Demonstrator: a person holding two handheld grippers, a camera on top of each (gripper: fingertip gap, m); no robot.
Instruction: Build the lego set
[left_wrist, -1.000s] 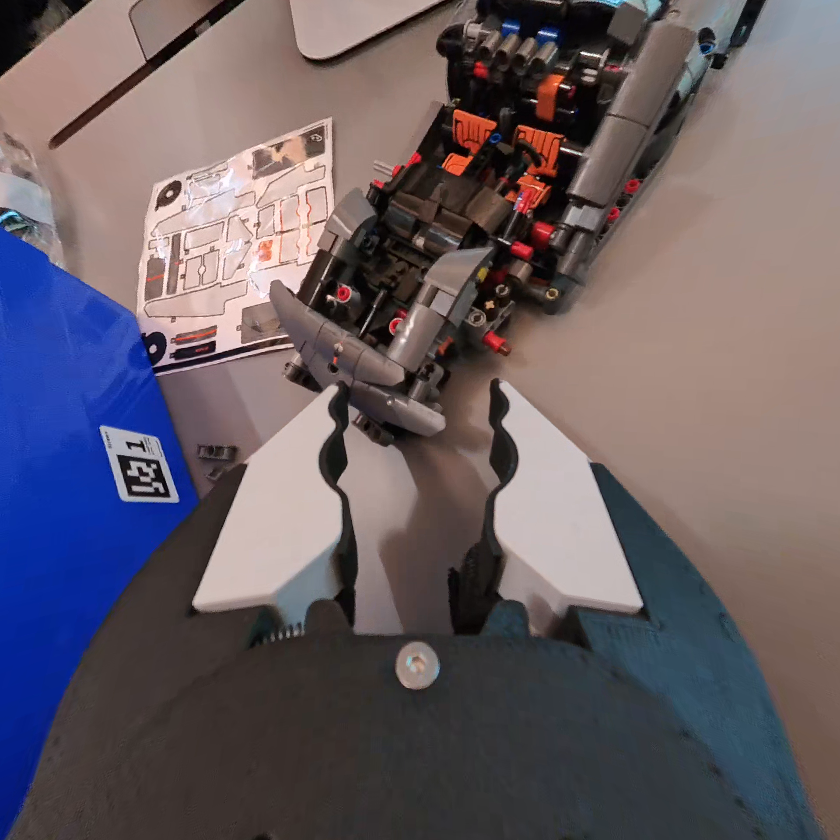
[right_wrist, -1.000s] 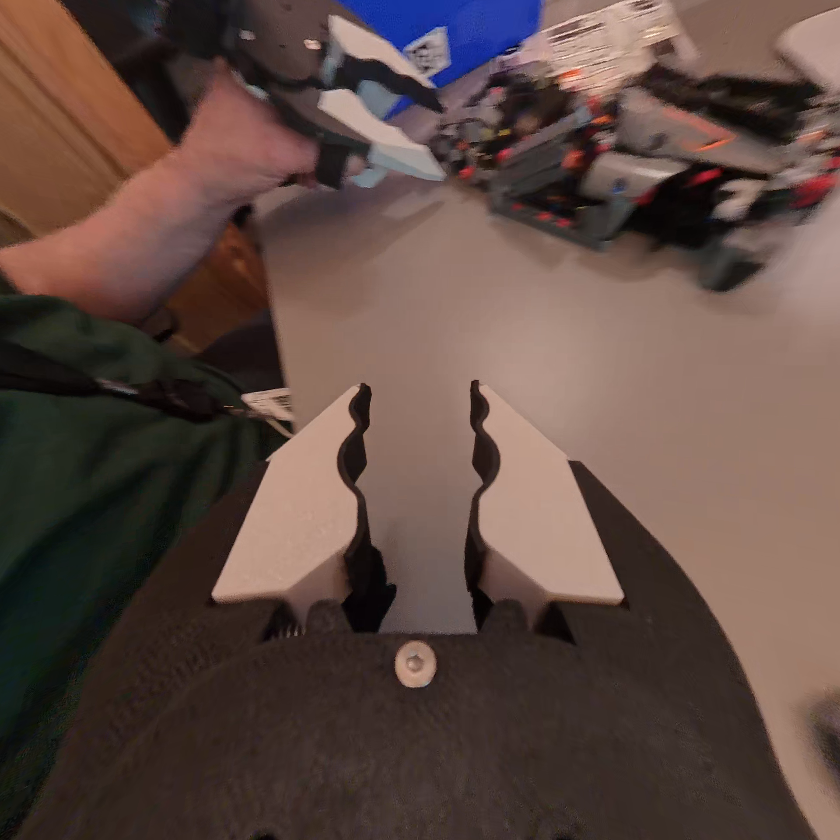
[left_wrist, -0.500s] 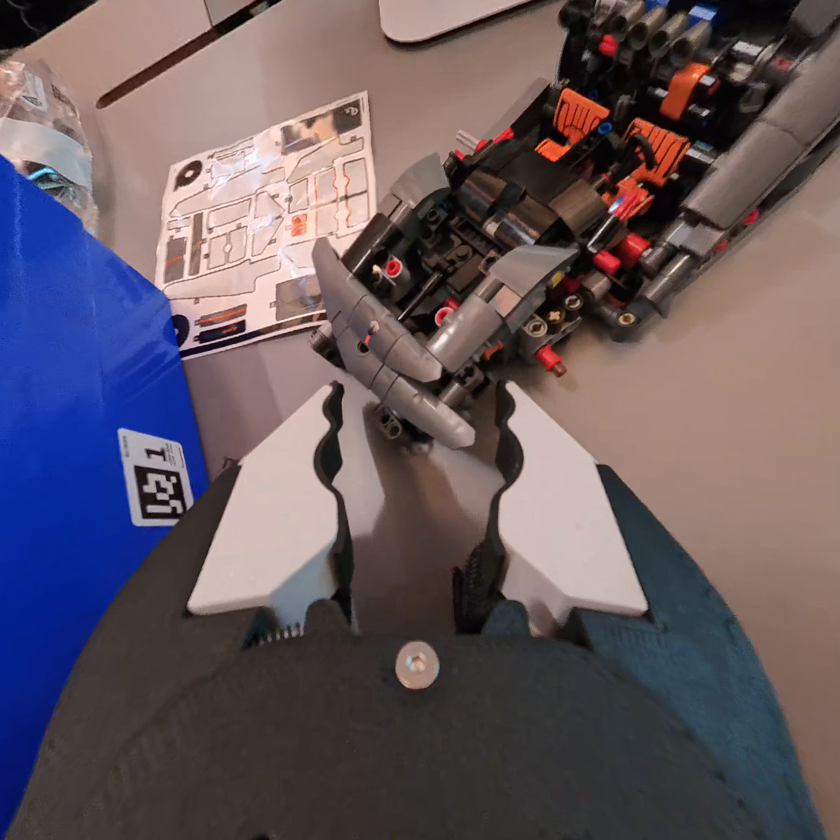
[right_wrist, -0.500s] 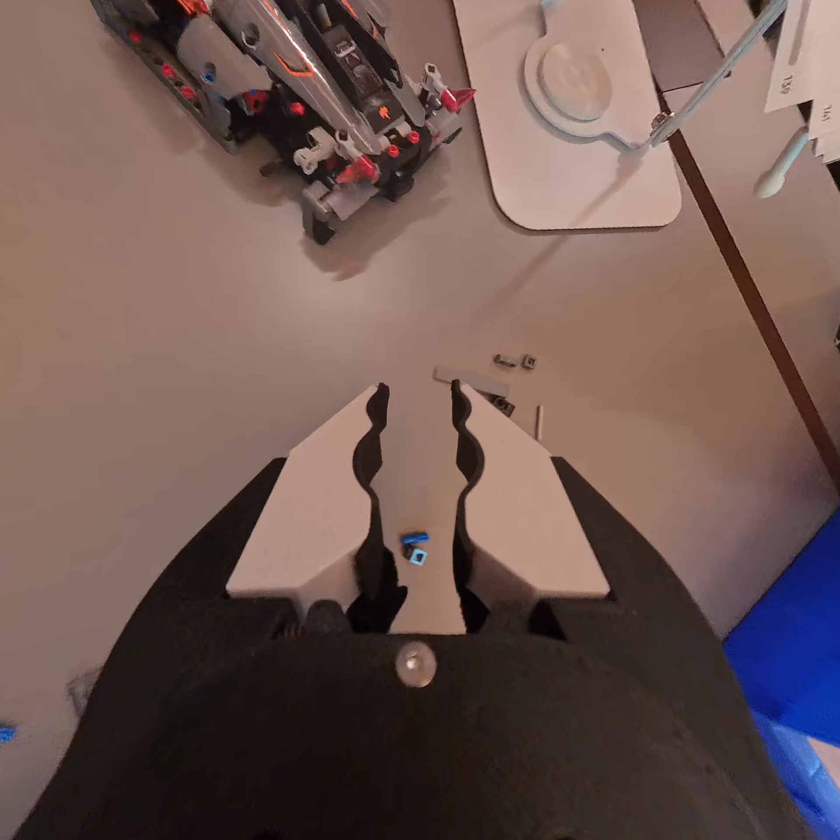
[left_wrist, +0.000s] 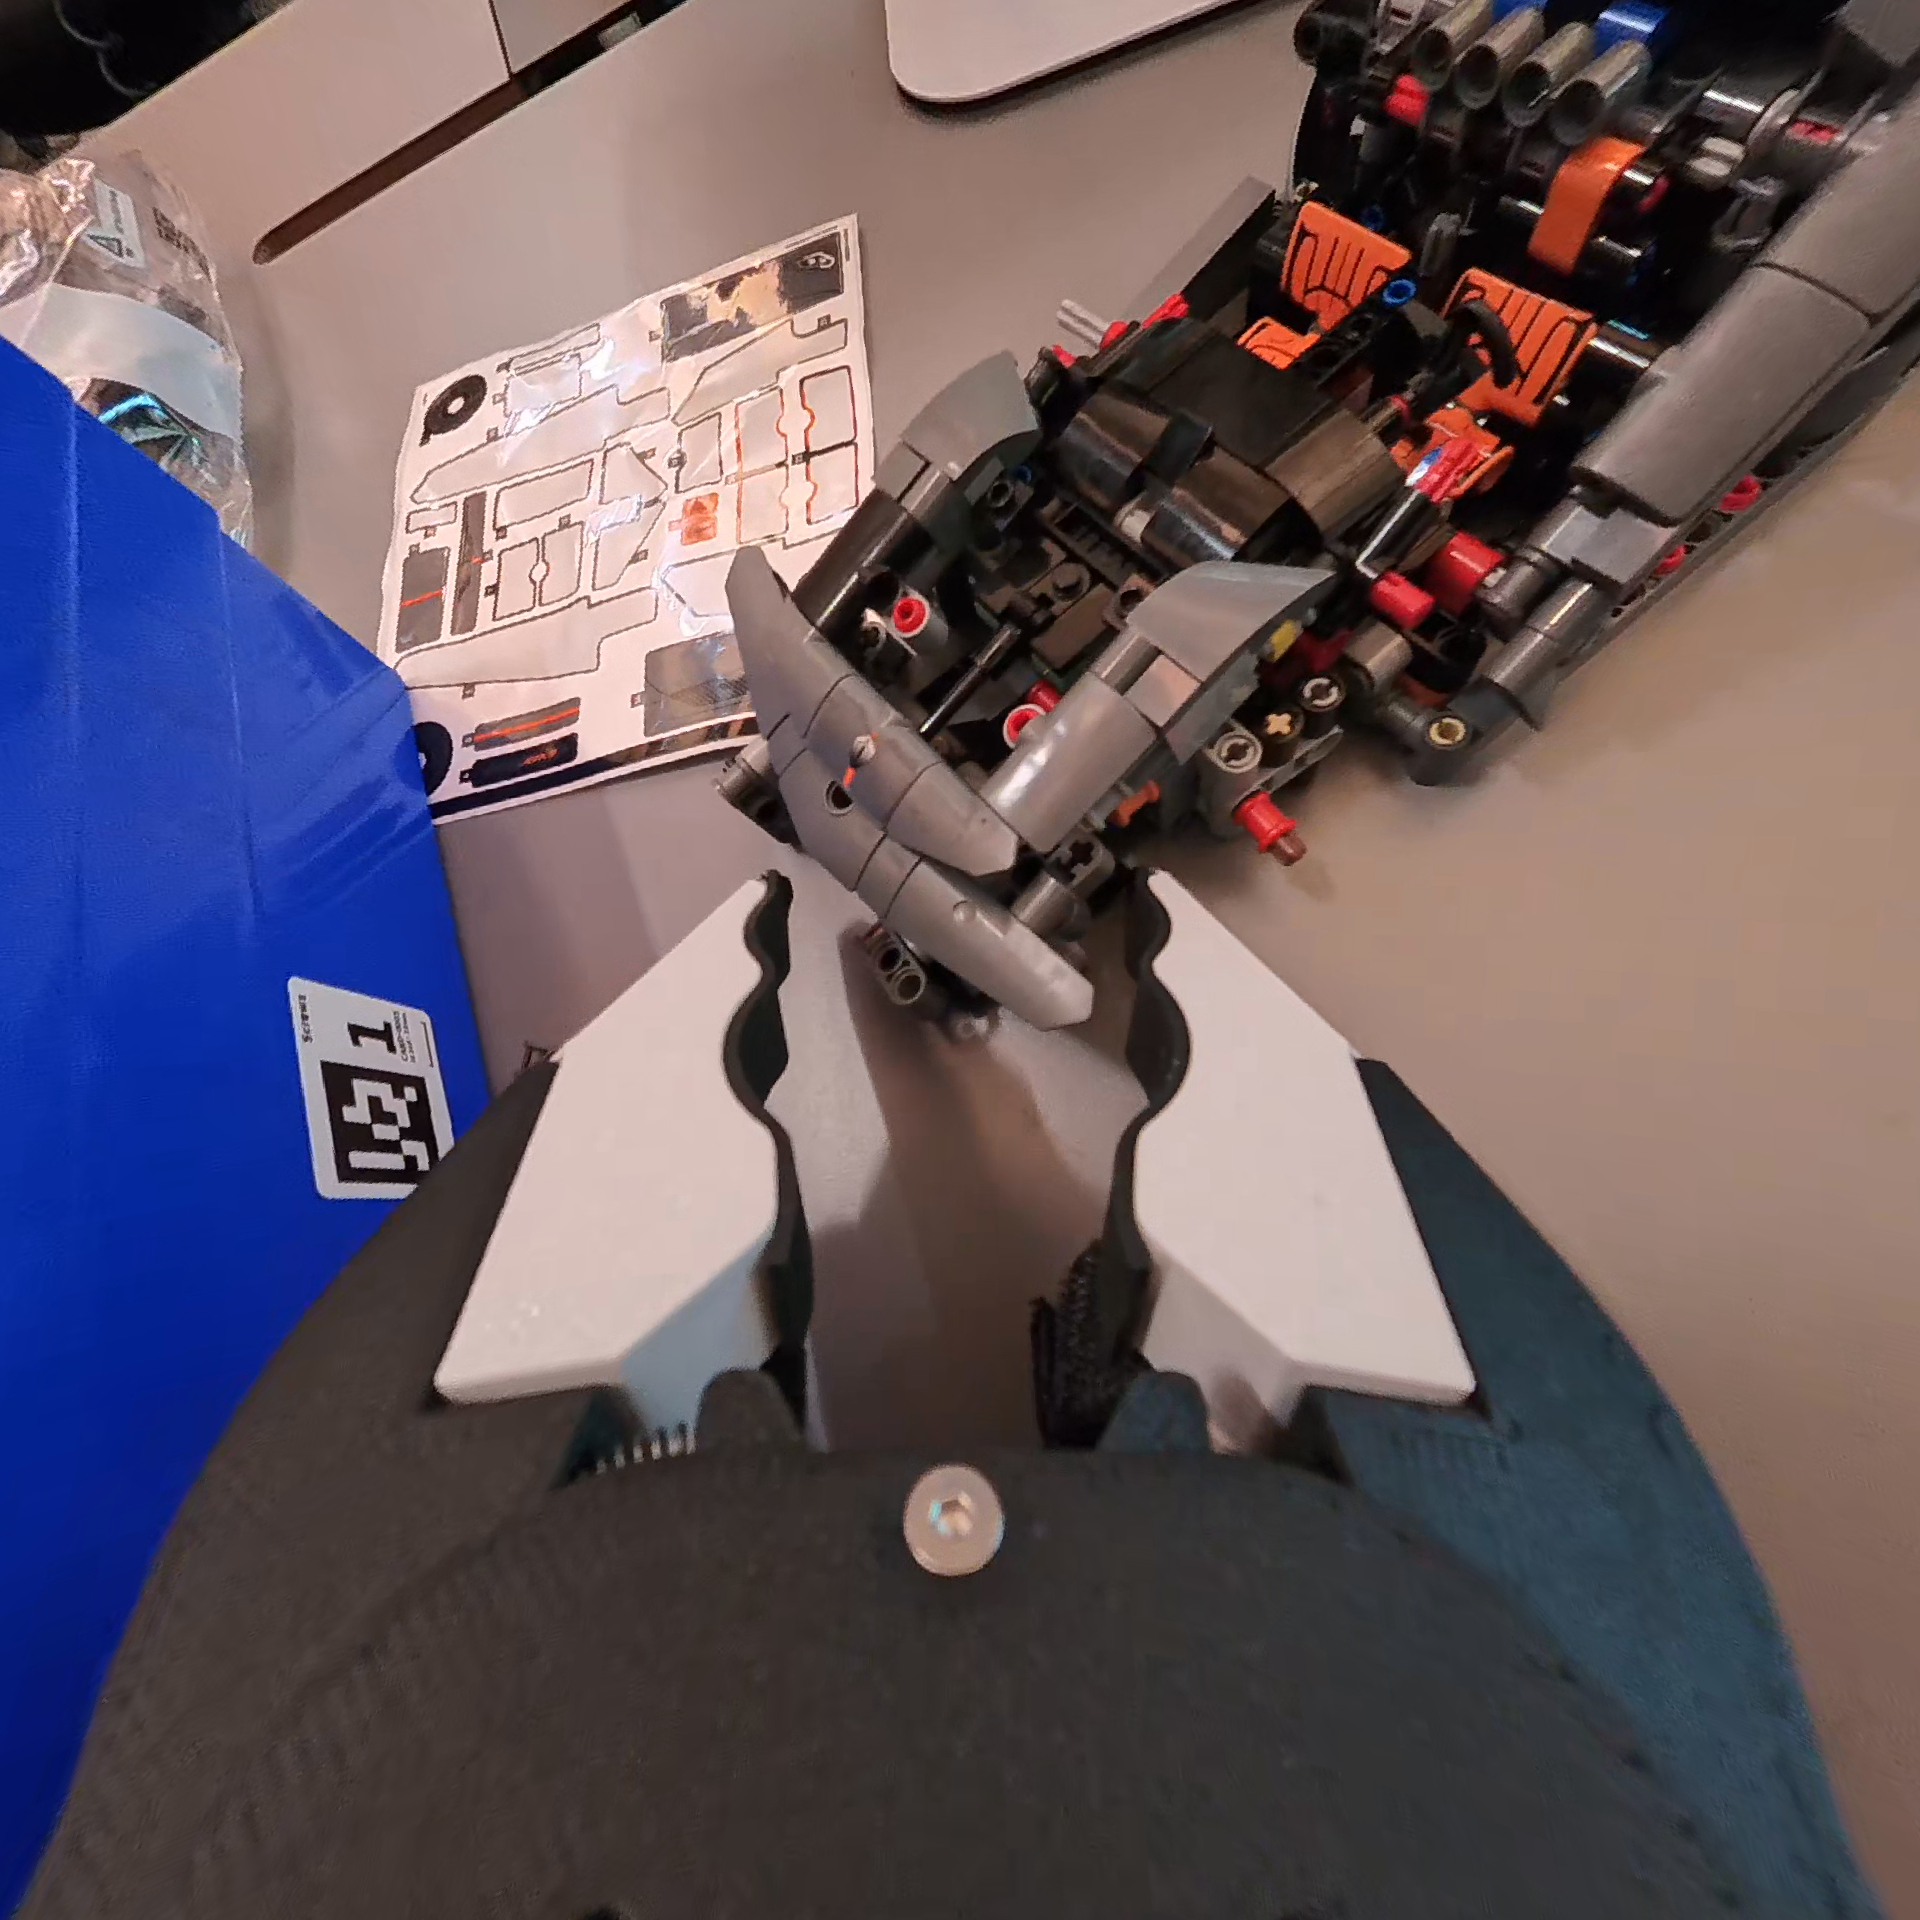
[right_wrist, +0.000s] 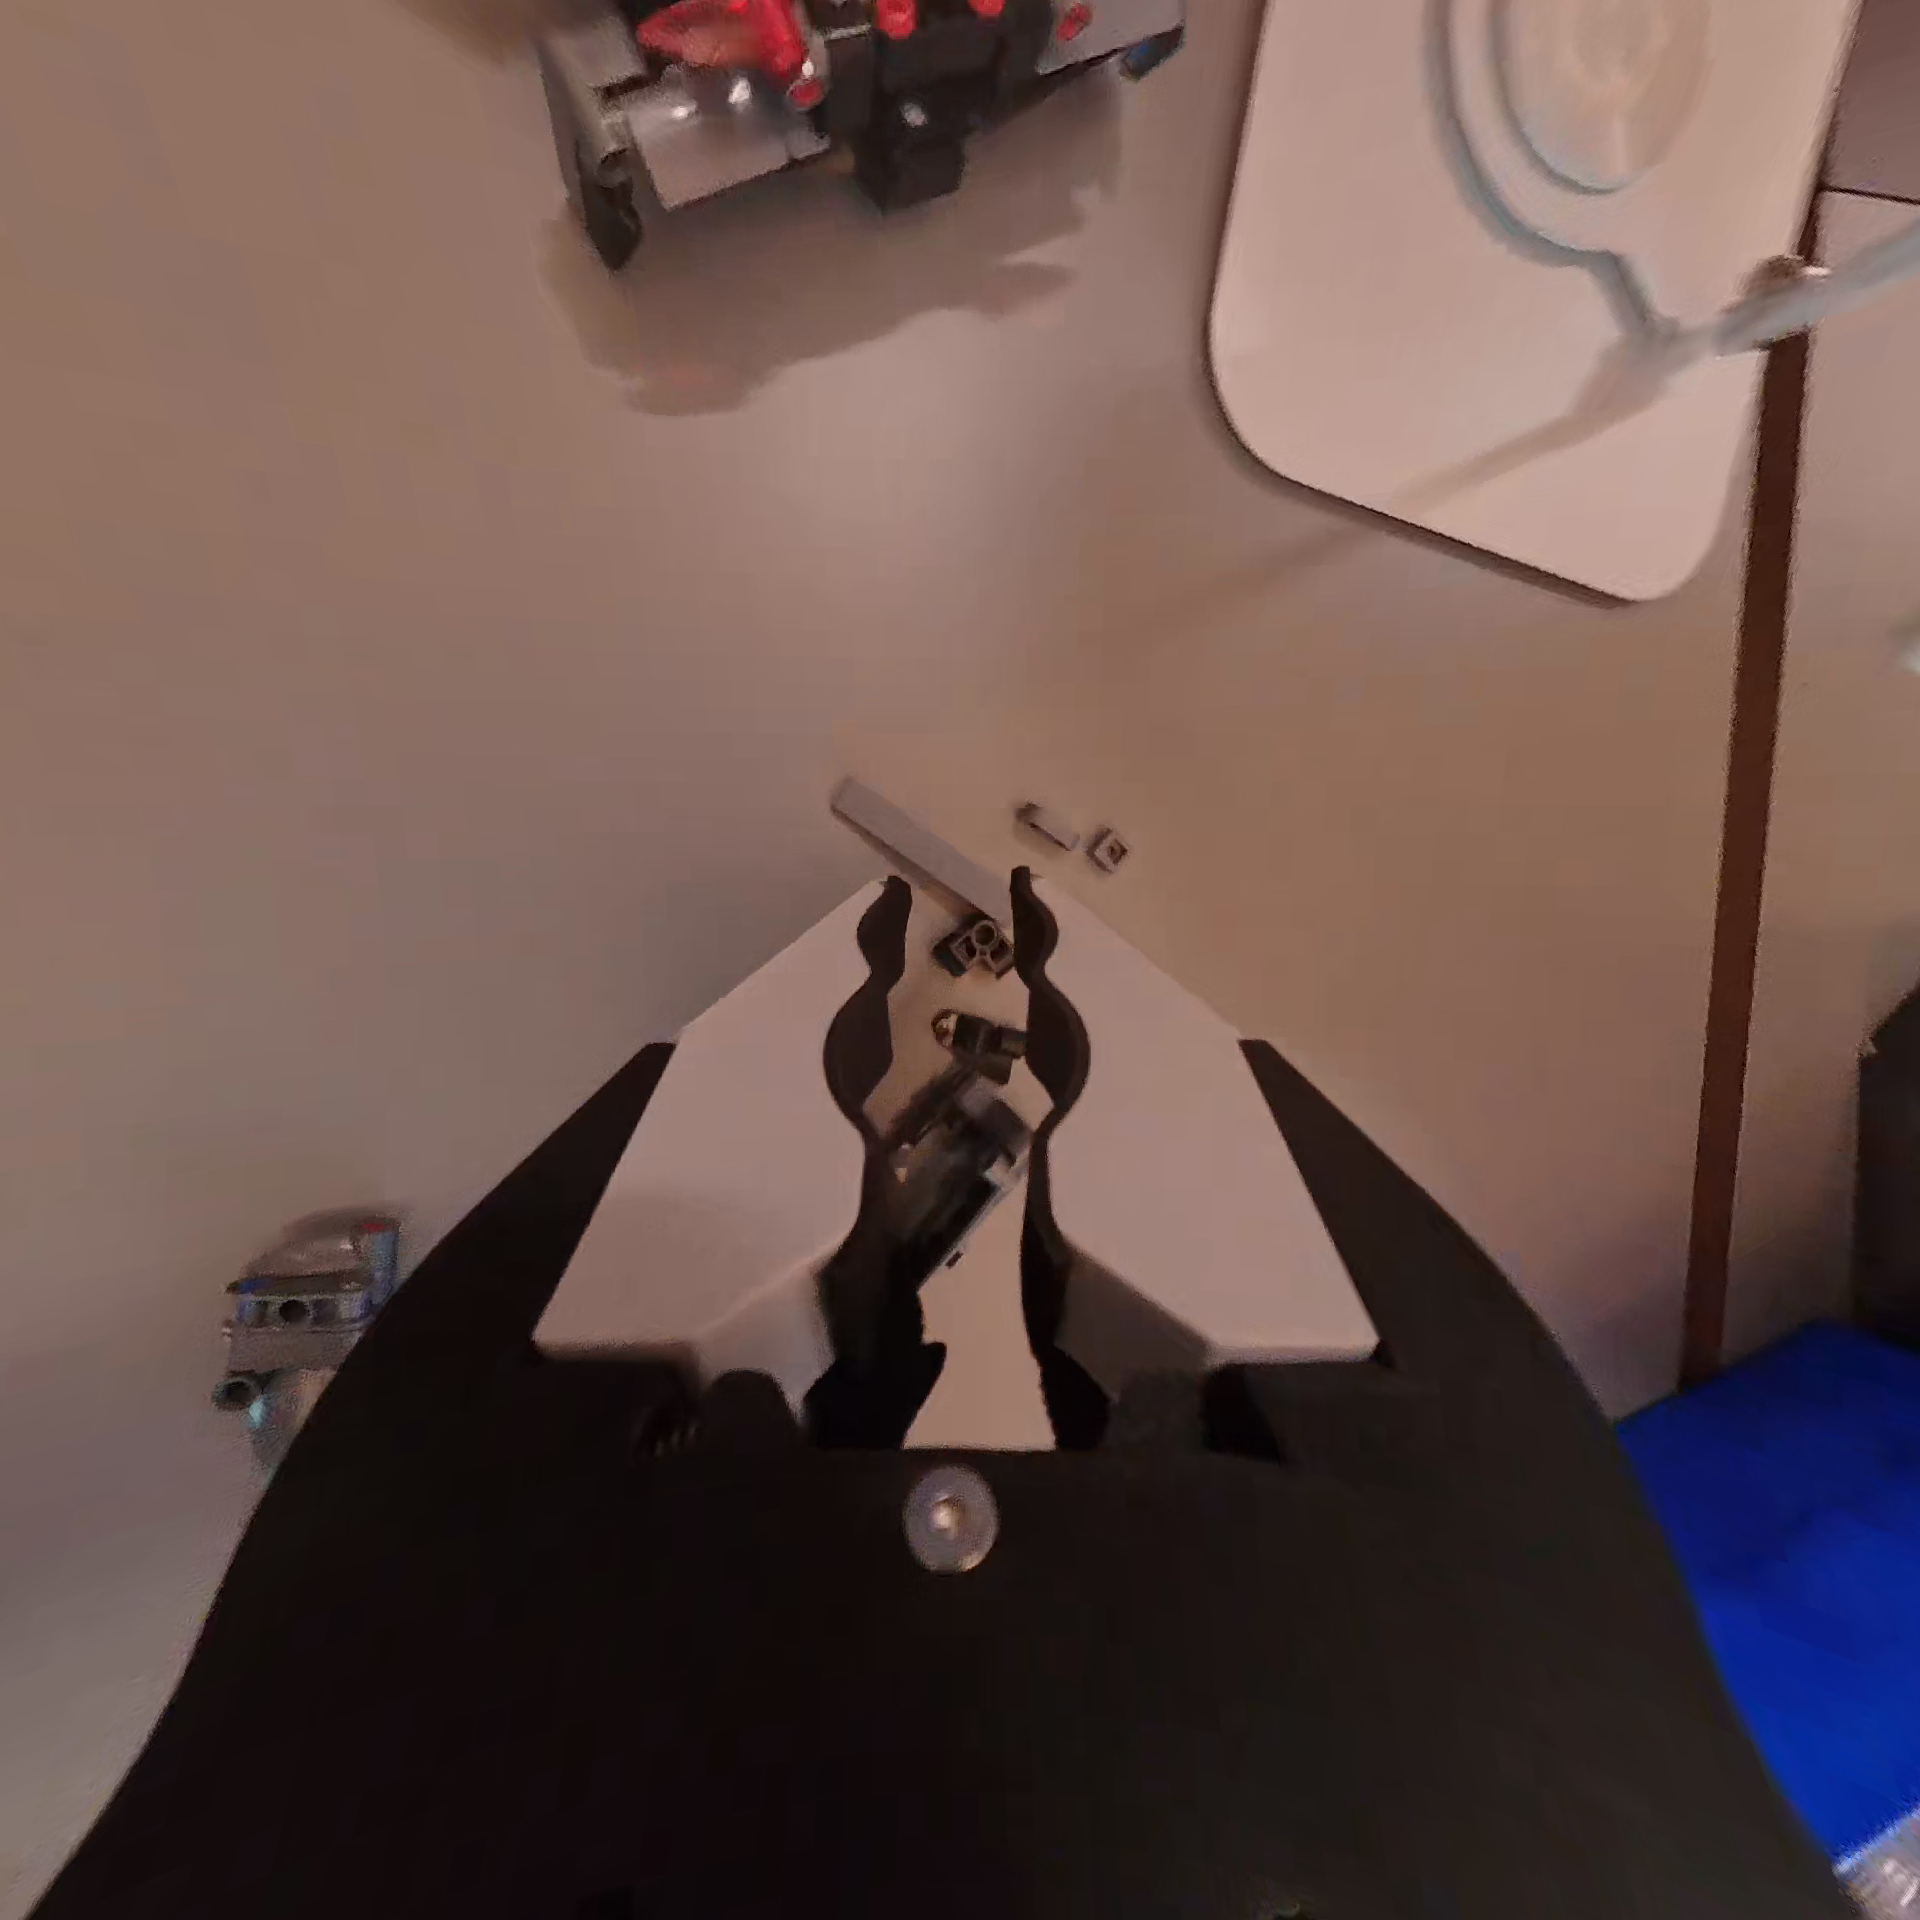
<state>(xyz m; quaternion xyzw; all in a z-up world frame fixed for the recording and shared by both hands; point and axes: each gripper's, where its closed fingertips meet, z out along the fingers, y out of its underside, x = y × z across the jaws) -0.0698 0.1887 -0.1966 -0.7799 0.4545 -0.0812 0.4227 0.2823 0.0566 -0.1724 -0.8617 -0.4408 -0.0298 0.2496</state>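
Note:
The partly built grey, black and orange lego car (left_wrist: 1299, 499) lies on the grey table (left_wrist: 1558, 1039). My left gripper (left_wrist: 961, 883) is open, its fingertips on either side of the car's grey nose panel (left_wrist: 894, 821); I see a gap at the left pad. My right gripper (right_wrist: 951, 883) hovers over loose pieces with its jaws narrow but not pressed on anything. Between its fingers show a small dark connector (right_wrist: 977, 948), a black pin piece (right_wrist: 982, 1039) and a blurred grey and black part (right_wrist: 956, 1143). A long grey plate (right_wrist: 894, 831) lies just past the tips.
A sticker sheet (left_wrist: 634, 520), a blue box (left_wrist: 187, 935) and a plastic bag (left_wrist: 114, 291) lie left of the car. In the right wrist view are the car's end (right_wrist: 831, 94), a white flat base (right_wrist: 1507, 291), two tiny grey pieces (right_wrist: 1044, 826), a small grey assembly (right_wrist: 301, 1309) and a blue box (right_wrist: 1766, 1558).
My right gripper swung away from the car and down over the loose pieces while its jaws narrowed. My left gripper moved in closer around the car's nose and stayed open.

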